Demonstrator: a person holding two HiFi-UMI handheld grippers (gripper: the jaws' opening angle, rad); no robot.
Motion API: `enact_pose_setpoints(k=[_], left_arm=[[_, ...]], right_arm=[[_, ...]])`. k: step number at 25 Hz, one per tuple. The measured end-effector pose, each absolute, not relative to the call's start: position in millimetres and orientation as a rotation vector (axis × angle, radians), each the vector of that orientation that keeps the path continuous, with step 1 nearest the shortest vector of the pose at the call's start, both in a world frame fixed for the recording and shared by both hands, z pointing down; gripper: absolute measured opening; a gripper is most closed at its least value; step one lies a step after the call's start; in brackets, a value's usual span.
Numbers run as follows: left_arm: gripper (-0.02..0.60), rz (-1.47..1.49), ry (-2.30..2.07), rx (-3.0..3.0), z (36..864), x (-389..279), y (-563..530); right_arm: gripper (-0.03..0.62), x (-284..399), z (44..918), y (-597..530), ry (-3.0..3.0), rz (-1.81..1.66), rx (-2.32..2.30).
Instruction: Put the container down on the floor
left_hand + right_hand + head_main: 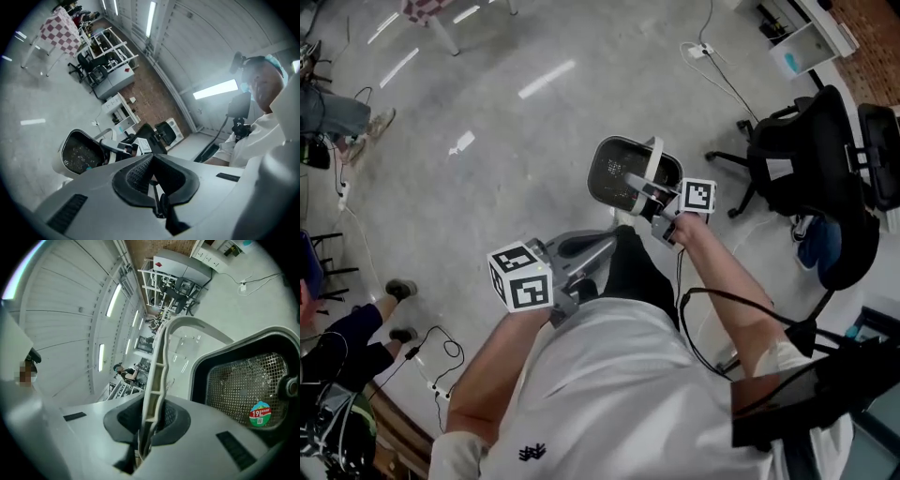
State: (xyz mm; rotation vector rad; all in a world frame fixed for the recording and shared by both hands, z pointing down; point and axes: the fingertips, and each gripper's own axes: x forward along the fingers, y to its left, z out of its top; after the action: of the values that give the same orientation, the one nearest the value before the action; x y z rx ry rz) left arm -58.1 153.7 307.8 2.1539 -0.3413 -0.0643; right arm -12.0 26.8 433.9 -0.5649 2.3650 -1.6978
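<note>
Container [617,173] hanging off my right gripper [645,199], not down yet!

Jaws pinched tight on its white handle [157,376], mesh-lined tub dangling over the glossy concrete floor [487,197]. Left gripper [581,258] is closed on nothing, idle at my hip. I'd lower straight, keep it level, release once the base sits flat, clear of the office chair [806,159] and cable [729,86].

Head cam: overhead, steeply down, container [623,171] near 12 o'clock of centre. Gripper cams ride close behind jaws; all three share it.
</note>
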Motion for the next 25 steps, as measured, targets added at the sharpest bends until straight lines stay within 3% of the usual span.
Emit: enact_pose_setpoints(k=[13,25], left_arm=[[0.011,-0.101,-0.487,1.971,384,-15,-76],[0.011,-0.138,-0.451,1.912,496,33,-223]], right_arm=[[0.019,-14,589,-228,2.341,-1.968,-0.412],[0.018,24,777,-354,2.517,-2.11,-0.424]])
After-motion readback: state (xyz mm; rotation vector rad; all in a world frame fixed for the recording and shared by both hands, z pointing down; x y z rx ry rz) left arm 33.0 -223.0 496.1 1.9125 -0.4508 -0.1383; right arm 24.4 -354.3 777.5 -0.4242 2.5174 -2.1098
